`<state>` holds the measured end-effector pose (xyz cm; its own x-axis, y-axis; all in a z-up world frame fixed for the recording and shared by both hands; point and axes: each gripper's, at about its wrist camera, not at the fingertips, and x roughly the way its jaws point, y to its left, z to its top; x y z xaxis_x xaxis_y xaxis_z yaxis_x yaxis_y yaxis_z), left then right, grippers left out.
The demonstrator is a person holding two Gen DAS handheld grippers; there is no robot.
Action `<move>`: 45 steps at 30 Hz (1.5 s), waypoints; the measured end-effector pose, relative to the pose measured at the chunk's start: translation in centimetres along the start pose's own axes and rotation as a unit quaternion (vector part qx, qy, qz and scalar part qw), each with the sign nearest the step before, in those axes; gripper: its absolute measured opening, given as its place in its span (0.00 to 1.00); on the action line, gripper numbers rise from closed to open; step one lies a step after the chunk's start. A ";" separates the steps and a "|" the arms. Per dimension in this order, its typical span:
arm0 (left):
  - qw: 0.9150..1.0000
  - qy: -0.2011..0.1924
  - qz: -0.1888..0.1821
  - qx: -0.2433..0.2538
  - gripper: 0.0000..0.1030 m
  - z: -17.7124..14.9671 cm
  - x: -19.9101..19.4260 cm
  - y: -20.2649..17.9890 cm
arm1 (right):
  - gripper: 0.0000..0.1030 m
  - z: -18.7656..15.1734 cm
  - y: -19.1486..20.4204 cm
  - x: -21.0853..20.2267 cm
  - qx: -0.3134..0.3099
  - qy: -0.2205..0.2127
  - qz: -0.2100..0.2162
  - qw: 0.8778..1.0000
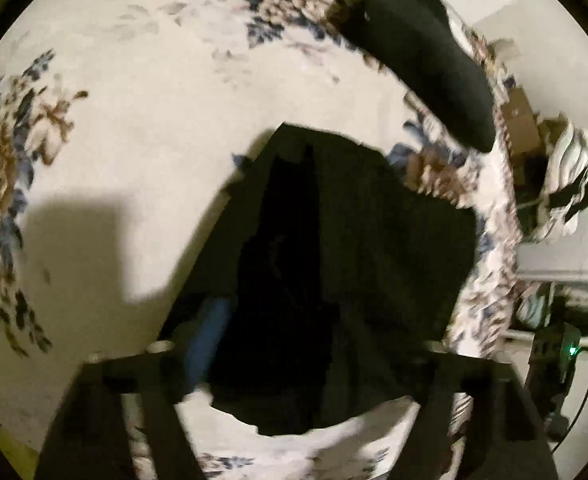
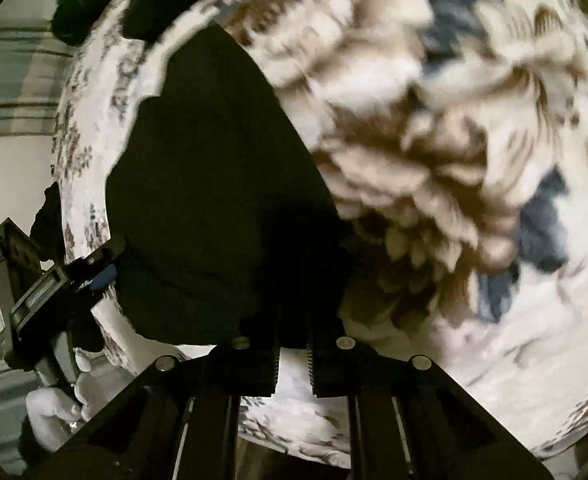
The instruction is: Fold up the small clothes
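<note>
On my left wrist view the flowered bedspread (image 1: pixel 173 120) fills the left side, pale with blue and brown blooms, and a hard shadow lies across it. In the middle a black garment (image 1: pixel 354 240) lies spread flat on that bedspread, reaching down between my left tongs (image 1: pixel 306 360), whose fingers stand wide apart on either side of the cloth without pressing it. A blue pad (image 1: pixel 209 332) shows on the inner face of the left finger. Further up and to the right a second dark garment (image 1: pixel 426 52) lies near the bed's edge, apart from the first. Beyond the edge a striped black-and-white cloth (image 1: pixel 570 188) hangs.

On my right wrist view the left tongs (image 2: pixel 93 276) come in from the left margin, carried by a white-gloved hand (image 2: pixel 53 408). The black garment (image 2: pixel 213 200) takes up the middle, and its near edge runs down into my right tongs (image 2: pixel 294 344), whose ribbed pads are drawn in close on the cloth. To the right the bedspread (image 2: pixel 454 160) is blurred.
</note>
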<state>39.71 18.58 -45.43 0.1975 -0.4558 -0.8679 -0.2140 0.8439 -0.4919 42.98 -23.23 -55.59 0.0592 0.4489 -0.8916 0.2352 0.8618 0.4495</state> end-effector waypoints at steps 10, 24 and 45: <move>0.998 0.022 0.045 0.024 0.77 2.3 5.2 -1.9 | 0.50 2.4 3.0 -1.1 -0.023 -0.050 -0.054 0.997; 0.998 -0.025 0.003 0.059 0.13 6.5 5.2 -3.3 | 0.50 8.8 7.1 0.9 0.002 -0.115 -0.032 0.993; 0.999 0.004 -0.045 -0.008 0.61 1.1 -0.7 -0.3 | 0.35 5.9 4.3 -1.6 0.047 -0.093 0.001 0.995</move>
<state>40.68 18.92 -44.61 0.2100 -0.5321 -0.8203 -0.2102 0.7948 -0.5693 49.66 -21.68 -52.55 0.2352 0.3912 -0.8898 0.3236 0.8317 0.4512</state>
